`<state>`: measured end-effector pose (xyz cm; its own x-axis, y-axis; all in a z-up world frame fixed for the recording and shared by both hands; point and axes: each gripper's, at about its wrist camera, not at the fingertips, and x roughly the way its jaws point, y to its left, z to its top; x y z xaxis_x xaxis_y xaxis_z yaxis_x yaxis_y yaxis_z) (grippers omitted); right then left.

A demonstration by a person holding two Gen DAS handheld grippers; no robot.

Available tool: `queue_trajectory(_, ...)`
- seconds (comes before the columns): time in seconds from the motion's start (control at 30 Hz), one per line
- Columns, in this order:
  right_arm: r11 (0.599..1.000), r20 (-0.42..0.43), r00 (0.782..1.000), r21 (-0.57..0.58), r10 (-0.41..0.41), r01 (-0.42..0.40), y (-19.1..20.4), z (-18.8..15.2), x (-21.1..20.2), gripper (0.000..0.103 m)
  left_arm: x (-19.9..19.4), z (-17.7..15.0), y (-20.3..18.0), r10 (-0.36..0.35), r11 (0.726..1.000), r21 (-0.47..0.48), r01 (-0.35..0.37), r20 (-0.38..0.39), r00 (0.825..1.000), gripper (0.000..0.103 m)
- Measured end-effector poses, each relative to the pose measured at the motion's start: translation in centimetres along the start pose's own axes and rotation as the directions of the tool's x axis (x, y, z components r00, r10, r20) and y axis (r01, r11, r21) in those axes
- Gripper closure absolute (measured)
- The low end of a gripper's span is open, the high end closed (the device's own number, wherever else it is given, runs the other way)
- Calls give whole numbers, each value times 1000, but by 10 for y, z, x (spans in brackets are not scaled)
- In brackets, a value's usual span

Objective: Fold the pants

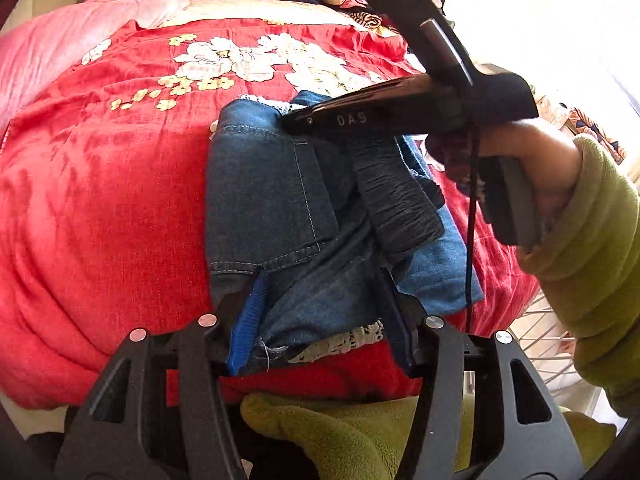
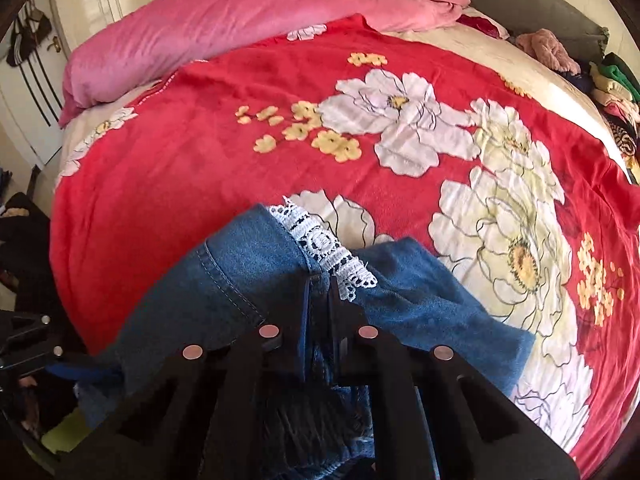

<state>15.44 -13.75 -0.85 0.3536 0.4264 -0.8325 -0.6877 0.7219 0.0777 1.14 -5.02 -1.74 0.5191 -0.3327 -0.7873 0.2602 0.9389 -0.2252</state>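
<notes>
The pants (image 1: 280,208), blue denim with white lace trim (image 2: 324,248) at the hem, lie in a folded bundle on the red flowered blanket (image 1: 100,200) of the bed, close to its near edge. The main risk, as I judge it, is that the bundle opens again: several layers are stacked and the grip of the right gripper (image 2: 319,280) seems to catch only a thin part near the lace, so a pull could drag the top layer and leave the lower ones behind. The bundle may also slide off the edge of the bed. The jaws of the right gripper stand almost together, clamped on the denim. The jaws of the left gripper (image 1: 320,312) stand wide apart around the near end of the bundle, their blue pads (image 1: 250,320) touching the cloth without pinching it.
</notes>
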Motion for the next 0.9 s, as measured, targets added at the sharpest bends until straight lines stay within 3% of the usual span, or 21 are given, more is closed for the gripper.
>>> queue_trajectory(0.07, 1000, 20, 1000, 18, -8, 8, -1, 0, -8, 92, -1, 0, 1, -3, 1000, -3, 3, -1, 1000, 57)
queue_trajectory(0.23, 998, 132, 991, 67, -24, 15, -4, -9, -51, 60, -2, 0, 2, -7, 1000, -7, 7, -2, 1000, 57)
queue_trajectory(0.3, 996, 183, 983, 92, -17, 0, -6, -18, -73, 42, -3, 0, 1, -9, 1000, -10, 9, -1, 1000, 56)
queue_trajectory(0.4, 993, 246, 969, 121, -21, -9, -7, -38, -101, 32, -6, -1, 1, -11, 1000, -12, 11, 0, 1000, 52)
queue_trajectory(0.47, 991, 279, 960, 132, -33, -4, -5, -55, -119, 28, -9, -1, 1, -21, 1000, -17, 21, 4, 1000, 44)
queue_trajectory(0.6, 993, 319, 945, 110, -65, 31, 5, -91, -148, 26, -23, 4, 10, -32, 998, -50, 33, 38, 999, 38)
queue_trajectory(0.7, 998, 319, 946, 51, -51, 37, 19, -114, -158, 26, -38, 14, 26, -6, 995, -94, 13, 81, 997, 38)
queue_trajectory(0.77, 1000, 285, 958, -10, -20, 24, 32, -124, -155, 26, -40, 24, 36, 7, 993, -114, 3, 85, 996, 38)
queue_trajectory(0.83, 996, 260, 966, -88, 17, 6, 52, -133, -149, 26, -38, 34, 41, 22, 993, -116, -13, 75, 997, 41)
queue_trajectory(0.9, 985, 232, 970, -169, 67, -28, 74, -137, -141, 36, -28, 46, 39, 33, 996, -86, -29, 47, 998, 54)
